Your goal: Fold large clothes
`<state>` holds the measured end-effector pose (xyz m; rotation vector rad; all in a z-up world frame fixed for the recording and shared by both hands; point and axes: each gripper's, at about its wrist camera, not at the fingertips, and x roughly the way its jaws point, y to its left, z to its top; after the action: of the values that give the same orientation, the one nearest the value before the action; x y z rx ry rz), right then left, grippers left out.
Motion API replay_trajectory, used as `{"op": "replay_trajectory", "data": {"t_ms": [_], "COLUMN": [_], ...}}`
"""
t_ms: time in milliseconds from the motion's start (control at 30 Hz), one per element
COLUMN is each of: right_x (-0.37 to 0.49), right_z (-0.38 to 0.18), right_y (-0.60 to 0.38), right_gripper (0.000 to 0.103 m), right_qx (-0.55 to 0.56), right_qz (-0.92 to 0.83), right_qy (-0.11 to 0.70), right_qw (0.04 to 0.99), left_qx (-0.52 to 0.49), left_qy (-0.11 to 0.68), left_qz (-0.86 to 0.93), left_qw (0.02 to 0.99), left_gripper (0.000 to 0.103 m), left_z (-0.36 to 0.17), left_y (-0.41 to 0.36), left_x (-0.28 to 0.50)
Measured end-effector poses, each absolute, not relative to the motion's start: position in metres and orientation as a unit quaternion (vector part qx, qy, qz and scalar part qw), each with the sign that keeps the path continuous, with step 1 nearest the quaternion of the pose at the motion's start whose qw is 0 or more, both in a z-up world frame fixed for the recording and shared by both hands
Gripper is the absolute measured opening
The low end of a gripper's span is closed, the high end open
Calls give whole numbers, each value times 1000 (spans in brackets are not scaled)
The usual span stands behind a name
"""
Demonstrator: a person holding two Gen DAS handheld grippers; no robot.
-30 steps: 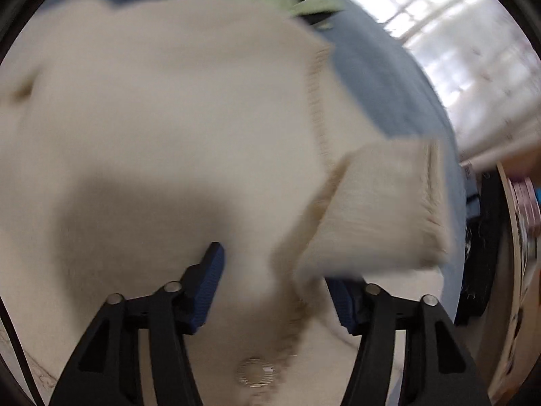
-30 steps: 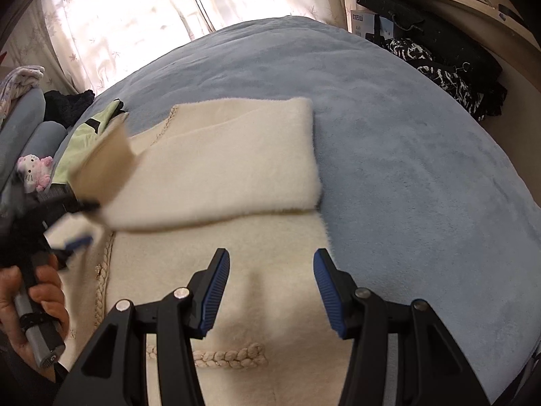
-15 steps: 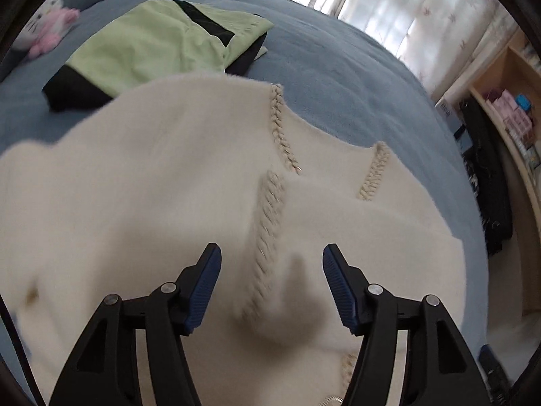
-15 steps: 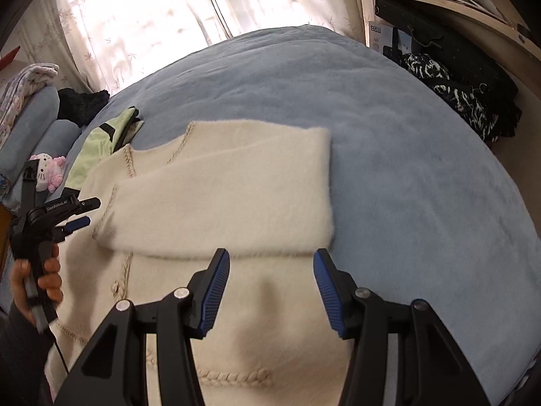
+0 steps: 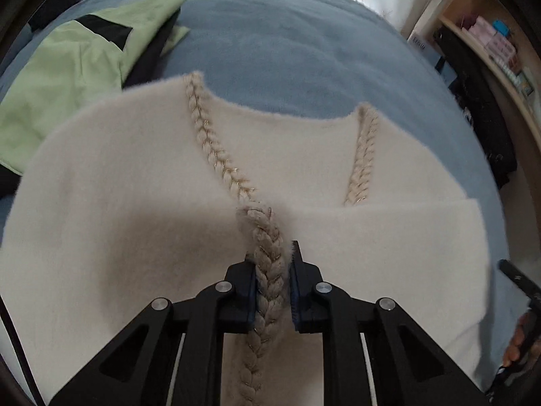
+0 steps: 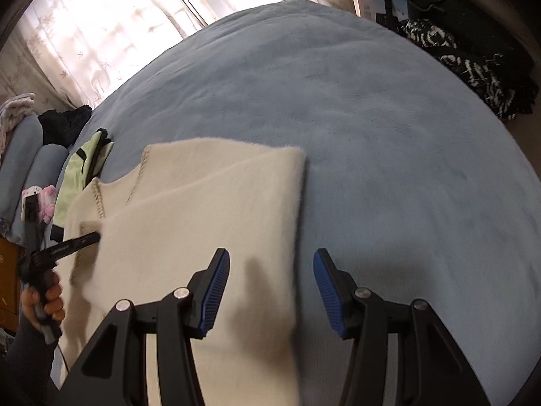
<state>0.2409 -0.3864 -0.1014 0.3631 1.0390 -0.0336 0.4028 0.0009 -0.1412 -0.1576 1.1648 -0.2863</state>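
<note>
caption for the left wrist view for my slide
Left claw closing on the braided trim of a cream cardigan on a blue blanket.

Daylight glows through patterned sheer curtains [image 6: 101, 27] behind the blue-covered bed [image 6: 372, 135]; wooden shelving [image 5: 500, 57] stands alongside.

The left wrist camera sat just behind its tongs [image 5: 273, 284], looking steeply down and close upon the cream cardigan [image 5: 135, 203], with the blue bed [image 5: 287, 44] beyond. The right wrist camera sat behind its own tongs [image 6: 270, 287], angled down over the cardigan's right edge [image 6: 209, 209]. Both views shared the cardigan, the bed [image 6: 372, 101] and the green garment [image 5: 67, 77] [image 6: 72, 182].
</note>
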Motion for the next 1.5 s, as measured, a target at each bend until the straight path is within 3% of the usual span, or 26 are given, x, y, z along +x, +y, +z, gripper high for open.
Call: {"op": "replay_trajectory", "data": {"t_ms": [167, 433, 467, 500, 567, 733, 867, 967, 1000, 1233, 1267, 1300, 1333, 1367, 1500], "right_x": [273, 319, 322, 323, 324, 326, 320, 296, 287, 212, 211, 210, 213, 212, 207], "right_z": [-112, -144, -147, -147, -141, -142, -144, -127, -123, -121, -123, -128, -134, -136, -137], "right_y": [-388, -380, -380, -379, -377, -382, -385, -386, -383, -366, -364, -362, -361, -360, -358], "right_gripper": [52, 52, 49, 32, 17, 16, 25, 38, 41, 43, 43, 42, 39, 28, 24], "right_qx": [190, 204, 204, 195, 170, 143, 166, 180, 171, 130, 120, 111, 110, 112, 99], "right_qz": [6, 25, 25, 20, 23, -8, -18, 9, 16, 54, 47, 38, 33, 32, 7], "right_qy": [493, 517, 519, 521, 516, 509, 517, 519, 518, 527, 525, 529, 540, 542, 527], "right_qw": [849, 831, 830, 831, 839, 849, 840, 835, 838, 838, 841, 840, 834, 832, 844], "left_qx": [-140, -155, -154, -149, -142, -136, -141, -140, -134, -74, -64, -58, -57, -62, -69], "left_qy": [482, 521, 520, 517, 506, 505, 526, 543, 541, 547, 542, 541, 543, 541, 532], "left_qz": [-124, -91, -89, -89, -96, -94, -87, -118, -123, -136, -128, -122, -108, -98, -88], "left_qw": [856, 835, 836, 838, 846, 847, 834, 819, 821, 823, 828, 830, 831, 833, 839], "left_gripper": [13, 13, 13, 13, 13, 14, 26, 67, 70, 68, 56, 34, 26, 19, 17], "left_z": [-110, -155, -154, -152, -144, -155, -170, -159, -157, -157, -158, -156, -157, -155, -151], "left_y": [33, 44, 42, 39, 31, 23, 29, 35, 36, 38, 36, 31, 31, 33, 40], "left_x": [376, 371, 373, 374, 377, 389, 393, 381, 375, 325, 321, 319, 319, 317, 315]}}
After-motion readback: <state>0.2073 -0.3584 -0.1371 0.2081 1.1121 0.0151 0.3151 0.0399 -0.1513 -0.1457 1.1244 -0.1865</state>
